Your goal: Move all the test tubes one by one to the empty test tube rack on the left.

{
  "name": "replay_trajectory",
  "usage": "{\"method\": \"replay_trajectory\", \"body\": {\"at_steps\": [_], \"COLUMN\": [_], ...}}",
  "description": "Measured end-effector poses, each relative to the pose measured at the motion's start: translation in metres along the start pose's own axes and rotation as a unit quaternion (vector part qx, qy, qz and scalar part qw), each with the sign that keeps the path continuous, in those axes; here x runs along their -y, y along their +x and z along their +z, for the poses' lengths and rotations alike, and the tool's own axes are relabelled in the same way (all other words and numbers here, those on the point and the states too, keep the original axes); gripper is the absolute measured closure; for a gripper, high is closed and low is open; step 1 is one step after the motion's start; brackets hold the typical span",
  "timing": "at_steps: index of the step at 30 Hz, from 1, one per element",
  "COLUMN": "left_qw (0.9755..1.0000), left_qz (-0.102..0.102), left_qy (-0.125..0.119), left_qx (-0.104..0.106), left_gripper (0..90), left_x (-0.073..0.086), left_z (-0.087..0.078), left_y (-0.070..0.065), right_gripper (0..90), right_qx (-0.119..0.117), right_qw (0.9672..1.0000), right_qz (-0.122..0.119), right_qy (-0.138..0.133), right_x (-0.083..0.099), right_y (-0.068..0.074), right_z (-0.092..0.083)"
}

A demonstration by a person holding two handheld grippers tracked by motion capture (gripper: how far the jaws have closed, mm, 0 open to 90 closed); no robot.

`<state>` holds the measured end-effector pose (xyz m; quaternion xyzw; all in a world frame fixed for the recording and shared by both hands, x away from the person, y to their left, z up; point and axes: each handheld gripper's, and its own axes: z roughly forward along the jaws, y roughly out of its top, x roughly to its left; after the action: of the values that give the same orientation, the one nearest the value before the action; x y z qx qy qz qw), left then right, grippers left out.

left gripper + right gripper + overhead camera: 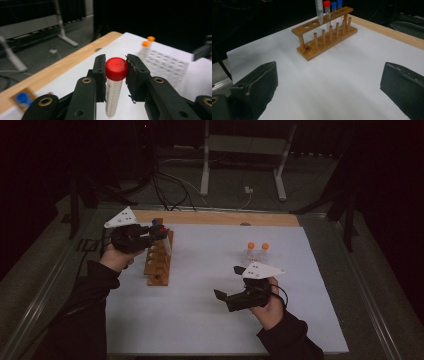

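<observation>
My left gripper (pixel 116 61) is shut on a clear, graduated tube with a red cap (pixel 116 68), the pads pressing on the cap. In the high view the left gripper (pixel 160 232) hovers over the far end of the wooden tube rack (pixel 159 262). The held tube's pointed tip (pixel 319 13) hangs just above the rack's top bar (pixel 324 18). A red-capped tube (pixel 327 6) and two blue-capped tubes (pixel 334 6) stand in the rack. My right gripper (pixel 228 282) is open with nothing between its jaws, low over the white sheet; in its own view the right gripper (pixel 332 87) faces the rack.
Two orange-capped tubes (pixel 257 247) stand in a clear holder (pixel 165 65) at the back right of the white sheet (pixel 200 320). A wooden strip (pixel 215 217) edges the table's far side. Beyond it are cables and a metal stand (pixel 205 165) on the floor.
</observation>
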<state>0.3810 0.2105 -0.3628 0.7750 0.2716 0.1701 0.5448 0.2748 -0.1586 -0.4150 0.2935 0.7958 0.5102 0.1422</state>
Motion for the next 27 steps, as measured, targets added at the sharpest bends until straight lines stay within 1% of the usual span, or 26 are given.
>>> {"method": "replay_trajectory", "body": {"at_steps": [2, 3, 4, 7, 9, 10, 12, 13, 14, 17, 21, 22, 23, 24, 27], "left_qw": [0.9999, 0.9998, 0.9996, 0.999, 0.9985, 0.9984, 0.9976, 0.9974, 0.9967, 0.9959, 0.9945, 0.9941, 0.9942, 0.9938, 0.9935], "left_qz": [0.001, -0.004, -0.005, -0.01, -0.015, -0.02, -0.019, -0.022, -0.02, -0.033, -0.036, -0.04, -0.045, -0.044, -0.046], "left_qy": [0.001, -0.002, -0.005, -0.007, -0.01, -0.009, -0.011, -0.011, -0.01, -0.009, -0.001, -0.002, -0.002, 0.0, 0.012], "left_qx": [-0.014, -0.018, -0.026, -0.042, -0.052, -0.052, -0.066, -0.068, -0.078, -0.083, -0.099, -0.101, -0.097, -0.102, -0.103], "left_gripper": [72.0, 72.0, 71.9, 71.9, 72.0, 72.0, 72.0, 72.0, 72.0, 71.9, 72.0, 72.0, 72.0, 72.0, 72.0], "left_x": [0.0, 0.001, 0.001, 0.003, 0.004, 0.005, 0.008, 0.009, 0.011, 0.016, 0.025, 0.027, 0.03, 0.033, 0.04], "left_z": [-0.004, -0.006, -0.007, -0.011, -0.012, -0.012, -0.011, -0.011, -0.01, -0.008, -0.004, -0.003, -0.003, -0.001, 0.004], "left_y": [0.006, 0.009, 0.012, 0.02, 0.025, 0.027, 0.031, 0.032, 0.034, 0.04, 0.045, 0.046, 0.048, 0.048, 0.049], "right_gripper": [1.4, 1.4, 1.3, 1.3, 1.3, 1.3, 1.4, 1.4, 1.3, 1.4, 1.4, 1.4, 1.4, 1.4, 1.4], "right_qx": [-0.003, -0.003, -0.005, -0.012, -0.012, -0.012, -0.012, -0.012, -0.01, -0.011, -0.019, -0.021, -0.021, -0.02, -0.021], "right_qw": [1.0, 1.0, 1.0, 0.9999, 0.9999, 0.9999, 0.9999, 0.9999, 0.9999, 0.9999, 0.9998, 0.9997, 0.9997, 0.9998, 0.9998], "right_qz": [0.001, 0.001, 0.001, 0.007, 0.009, 0.008, 0.008, 0.007, 0.006, 0.006, 0.01, 0.01, 0.008, 0.006, 0.008], "right_qy": [0.0, 0.001, 0.001, -0.001, -0.001, 0.0, -0.001, -0.001, 0.0, -0.001, 0.0, 0.0, 0.001, 0.001, -0.001], "right_x": [0.0, 0.0, 0.0, 0.0, 0.0, 0.0, 0.0, 0.0, 0.0, 0.0, 0.001, 0.001, 0.001, 0.001, 0.001], "right_y": [0.0, 0.0, 0.0, -0.001, -0.001, -0.001, -0.001, -0.001, -0.001, -0.001, -0.002, -0.002, -0.002, -0.001, -0.002], "right_z": [0.0, 0.0, 0.0, 0.0, 0.0, 0.0, 0.0, 0.0, 0.0, -0.001, -0.001, -0.001, -0.001, -0.001, -0.001]}}
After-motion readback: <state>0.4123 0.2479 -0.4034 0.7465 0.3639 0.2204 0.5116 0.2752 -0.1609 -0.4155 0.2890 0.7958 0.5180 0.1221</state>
